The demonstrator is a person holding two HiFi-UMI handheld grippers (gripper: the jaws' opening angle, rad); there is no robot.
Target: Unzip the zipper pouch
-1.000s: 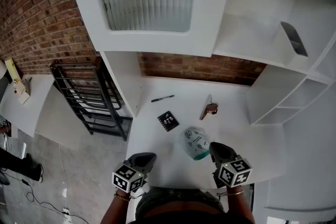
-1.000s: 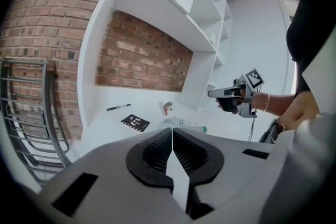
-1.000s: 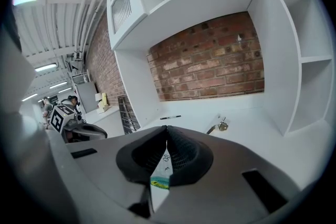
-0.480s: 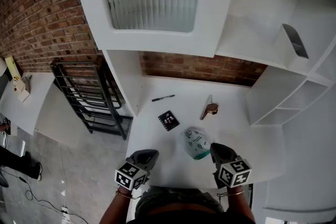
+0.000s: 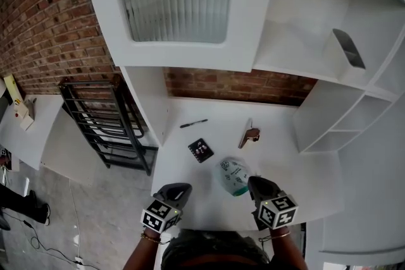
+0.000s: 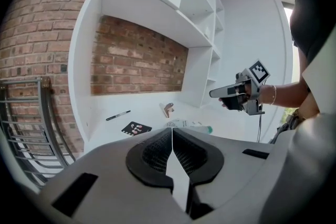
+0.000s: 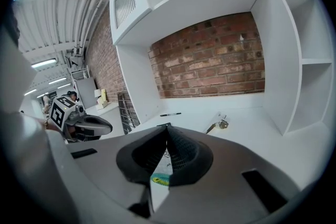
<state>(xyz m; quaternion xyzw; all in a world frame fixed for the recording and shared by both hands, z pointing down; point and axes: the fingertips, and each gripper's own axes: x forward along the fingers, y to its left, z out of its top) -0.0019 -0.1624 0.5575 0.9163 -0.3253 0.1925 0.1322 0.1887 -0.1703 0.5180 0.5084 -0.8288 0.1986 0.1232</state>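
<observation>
Holds the left gripper point(image 5: 182, 187) above the near left edge of the white desk point(image 5: 291, 161), jaws pressed together with nothing between them. Holds the right gripper point(image 5: 252, 181) at the near right, jaws likewise together and empty, tips just beside the zipper pouch point(image 5: 233, 174) lying flat near the desk's front, teal end toward the person. Beyond the pouch, well apart: a black card point(image 5: 200, 150), a pen point(image 5: 193, 124), a small brown-and-metal object point(image 5: 249, 134).
</observation>
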